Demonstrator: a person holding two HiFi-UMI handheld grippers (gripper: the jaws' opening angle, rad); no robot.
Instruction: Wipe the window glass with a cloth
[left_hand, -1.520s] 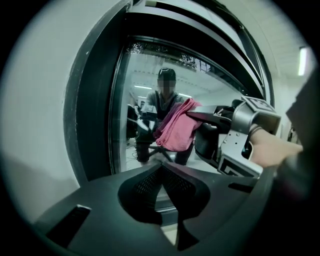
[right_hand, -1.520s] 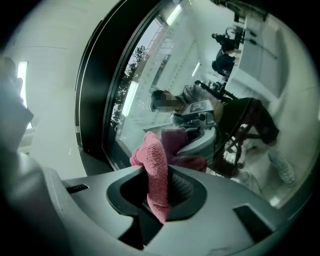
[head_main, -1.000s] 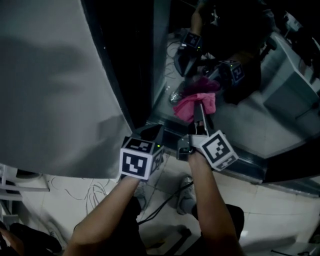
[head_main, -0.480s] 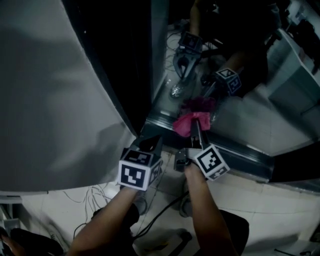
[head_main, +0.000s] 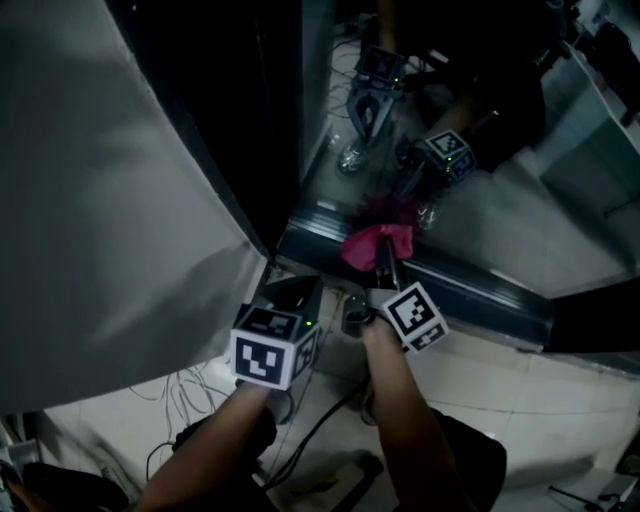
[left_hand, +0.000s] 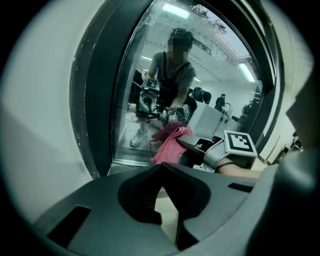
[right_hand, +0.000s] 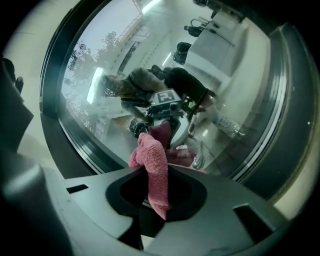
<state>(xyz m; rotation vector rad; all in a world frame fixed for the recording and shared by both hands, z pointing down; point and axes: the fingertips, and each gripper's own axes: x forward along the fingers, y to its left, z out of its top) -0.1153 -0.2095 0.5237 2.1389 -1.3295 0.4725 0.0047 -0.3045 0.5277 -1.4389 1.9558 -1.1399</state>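
Note:
A pink cloth (head_main: 375, 243) is bunched low on the window glass (head_main: 470, 200), just above the bottom frame. My right gripper (head_main: 385, 262) is shut on the cloth and presses it to the pane. In the right gripper view the cloth (right_hand: 152, 162) hangs from between the jaws of the right gripper (right_hand: 155, 170) against the glass (right_hand: 125, 75). My left gripper (head_main: 300, 292) is held beside the right one at the glass's lower left corner. In its own view the left gripper (left_hand: 162, 165) is shut with nothing in it, and the cloth (left_hand: 170, 142) shows ahead to the right.
A dark metal window frame (head_main: 470, 295) runs under the glass and up its left side. A grey wall panel (head_main: 100, 200) fills the left. Cables (head_main: 320, 440) lie on the tiled floor by the person's feet. The glass reflects both grippers and a room.
My right gripper has drawn the cloth down the glass toward the bottom frame. The left gripper stays beside it, shut.

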